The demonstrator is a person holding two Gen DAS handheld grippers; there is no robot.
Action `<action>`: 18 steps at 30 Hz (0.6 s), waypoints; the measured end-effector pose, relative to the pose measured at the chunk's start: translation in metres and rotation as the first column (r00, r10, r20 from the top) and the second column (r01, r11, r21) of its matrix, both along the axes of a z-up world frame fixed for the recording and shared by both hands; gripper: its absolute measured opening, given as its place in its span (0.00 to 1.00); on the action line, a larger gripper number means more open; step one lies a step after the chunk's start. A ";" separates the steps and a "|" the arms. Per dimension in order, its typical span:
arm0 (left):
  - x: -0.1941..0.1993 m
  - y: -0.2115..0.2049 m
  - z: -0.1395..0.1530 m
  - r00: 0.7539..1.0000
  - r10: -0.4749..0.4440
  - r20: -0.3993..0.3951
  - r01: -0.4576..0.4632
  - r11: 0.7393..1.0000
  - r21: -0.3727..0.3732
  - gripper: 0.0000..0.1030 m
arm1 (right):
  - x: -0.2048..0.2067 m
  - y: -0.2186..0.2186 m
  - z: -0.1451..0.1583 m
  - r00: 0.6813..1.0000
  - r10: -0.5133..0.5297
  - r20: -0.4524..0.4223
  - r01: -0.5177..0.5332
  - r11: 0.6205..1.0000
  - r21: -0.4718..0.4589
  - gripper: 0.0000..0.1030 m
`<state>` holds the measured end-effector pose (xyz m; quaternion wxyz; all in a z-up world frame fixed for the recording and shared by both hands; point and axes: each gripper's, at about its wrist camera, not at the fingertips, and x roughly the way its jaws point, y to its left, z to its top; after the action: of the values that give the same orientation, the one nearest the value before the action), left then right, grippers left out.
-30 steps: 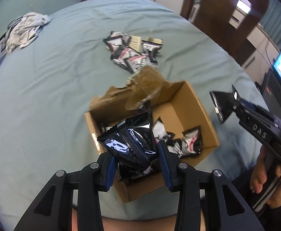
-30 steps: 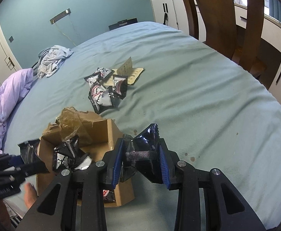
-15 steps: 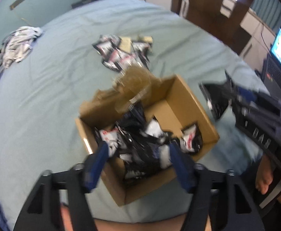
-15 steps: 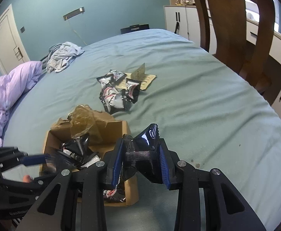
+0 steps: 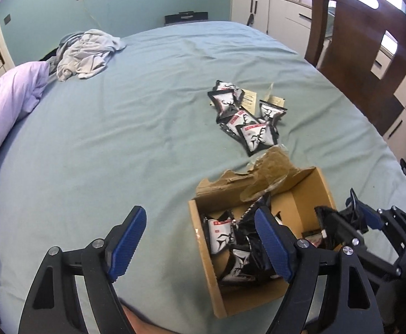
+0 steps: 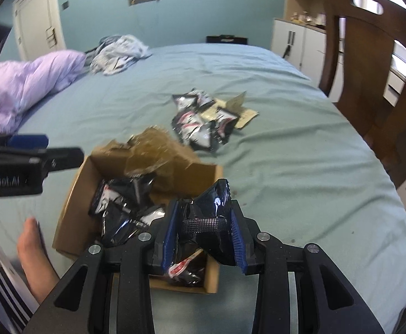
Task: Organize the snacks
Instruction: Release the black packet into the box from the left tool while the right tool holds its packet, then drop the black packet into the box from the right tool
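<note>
1. Left wrist view: we see our left hand-held gripper (image 5: 200, 239) spread wide with nothing between its blue pads (image 5: 126, 238), hanging over the bed (image 5: 119, 139) just left of the cardboard box (image 5: 217, 286).
2. That box sits near the close edge of the bed, its far flap torn and a crumpled piece of brown tape (image 5: 269, 172) hanging over it. Inside lie several black-and-white snack packets (image 5: 221, 235), each printed with a black antler figure and a small red line of writing that we cannot read.
3. Beyond the box, a loose pile of packets (image 5: 244, 117) of the same kind rests on the blue sheet, partly on a flat scrap of cardboard (image 5: 275, 101).
4. Right wrist view: our right hand-held gripper (image 6: 204, 229) is closed narrowly on a shiny black packet (image 6: 212, 203), held above the near right corner of the box, with the crimped seam of the wrapper running across between the pads.
5. In the same view the left device comes in from the left edge, and white lettering on its body reads in part "nrobot.AI", the first letters cut off.
6. A lilac duvet (image 6: 30, 83) and a heap of grey clothes (image 6: 119, 51) lie at the far left of the bed; a wooden chair (image 6: 369, 69) stands at its right side.
</note>
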<state>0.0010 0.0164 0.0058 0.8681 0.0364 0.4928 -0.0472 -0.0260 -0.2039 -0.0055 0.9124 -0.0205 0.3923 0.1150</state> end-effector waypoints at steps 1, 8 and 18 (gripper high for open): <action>0.001 0.001 -0.001 1.000 0.000 -0.002 0.000 1.000 0.001 0.79 | 0.001 0.001 0.000 1.000 0.005 -0.003 -0.005 1.000 -0.009 0.33; 0.000 -0.001 -0.002 1.000 0.001 -0.010 -0.001 1.000 0.005 0.79 | 0.010 0.006 -0.006 0.997 0.047 -0.068 -0.048 0.999 -0.017 0.35; -0.001 -0.001 -0.003 1.000 0.009 -0.015 -0.009 1.000 0.010 0.79 | 0.005 -0.012 0.008 1.000 -0.027 -0.016 0.028 0.997 0.076 0.66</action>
<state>0.0000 0.0152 0.0033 0.8644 0.0381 0.4997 -0.0413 -0.0210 -0.2159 0.0025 0.9112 0.0205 0.3945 0.1171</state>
